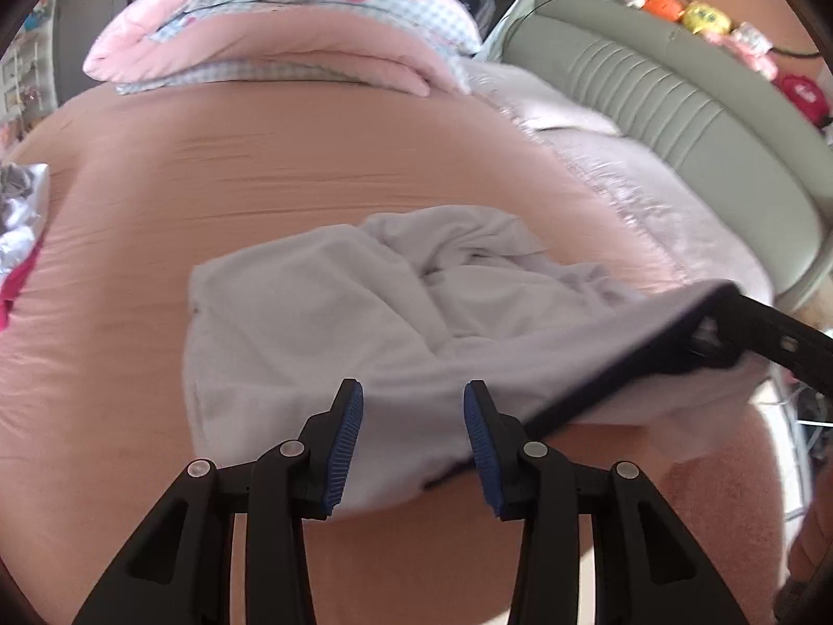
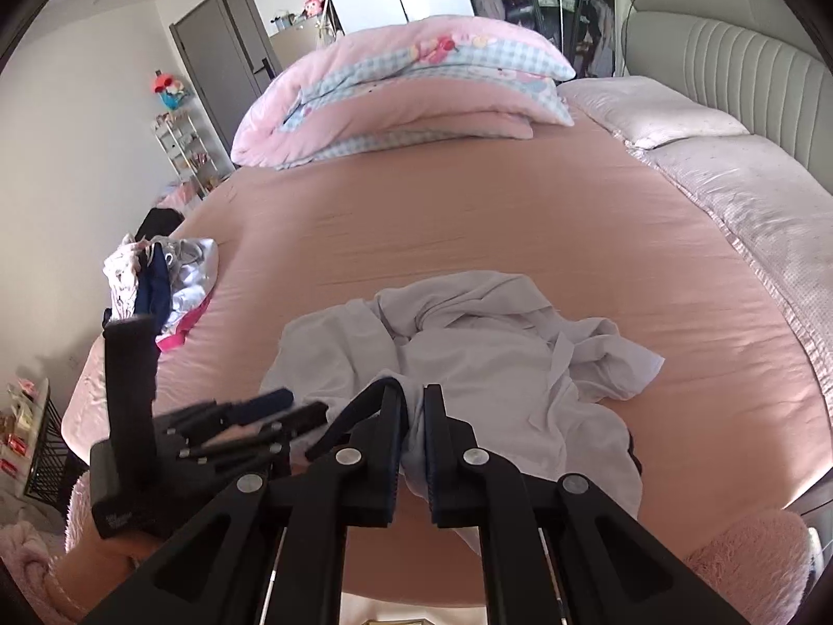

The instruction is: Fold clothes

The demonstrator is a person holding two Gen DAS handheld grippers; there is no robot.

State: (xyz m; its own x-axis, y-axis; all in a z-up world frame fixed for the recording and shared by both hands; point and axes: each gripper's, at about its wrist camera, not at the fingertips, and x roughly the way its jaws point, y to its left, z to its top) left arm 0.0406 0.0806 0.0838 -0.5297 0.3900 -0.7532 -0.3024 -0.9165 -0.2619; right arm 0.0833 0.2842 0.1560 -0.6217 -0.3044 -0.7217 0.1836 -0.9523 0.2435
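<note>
A crumpled white garment (image 1: pixel 323 312) (image 2: pixel 494 344) with a dark hem lies on the pink bed sheet (image 1: pixel 260 182) (image 2: pixel 468 208), near the front edge. My right gripper (image 2: pixel 415 409) is shut on the garment's dark-trimmed edge, and white cloth shows pinched between its pads. In the left wrist view it (image 1: pixel 721 320) comes in from the right and lifts that hem into a taut line. My left gripper (image 1: pixel 414 440) (image 2: pixel 284 406) hovers over the near part of the garment. Its jaws stand apart, with cloth showing in the gap behind them but no pad pressing on it.
A pile of mixed clothes (image 2: pixel 161 281) (image 1: pixel 21 219) sits at the bed's left edge. A folded pink quilt (image 2: pixel 406 94) (image 1: pixel 281 26) lies at the far side. Pale pillows (image 2: pixel 729 172) and a grey headboard (image 2: pixel 729 52) line the right. A fluffy pink cloth (image 2: pixel 744 557) is at the near right corner.
</note>
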